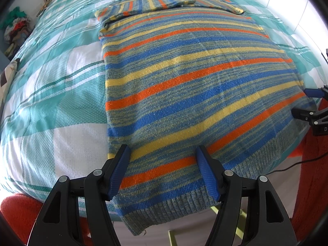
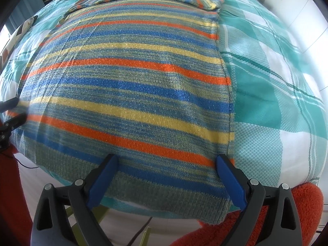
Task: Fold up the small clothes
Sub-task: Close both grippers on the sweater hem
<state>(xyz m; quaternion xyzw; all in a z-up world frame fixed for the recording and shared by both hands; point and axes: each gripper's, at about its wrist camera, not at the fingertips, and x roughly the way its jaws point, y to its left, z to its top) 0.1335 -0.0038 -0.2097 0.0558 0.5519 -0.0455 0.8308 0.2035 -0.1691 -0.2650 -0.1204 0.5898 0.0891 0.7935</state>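
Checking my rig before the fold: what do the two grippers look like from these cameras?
Both match: the left gripper and right gripper have black plastic linkage arms with silver pivot pins and ribbed blue finger pads. Seen from the left camera, the right gripper shows a white letter marking.

Striped knit sweater (image 1: 184,82), flat, sleeves folded in

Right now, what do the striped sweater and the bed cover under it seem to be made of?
Striped sweater: knitted yarn, probably wool or acrylic, matte; knit loops and a ribbed hem show. Checked bed cover: thin woven cloth, perhaps cotton, matte; a fine waffle-like texture shows.
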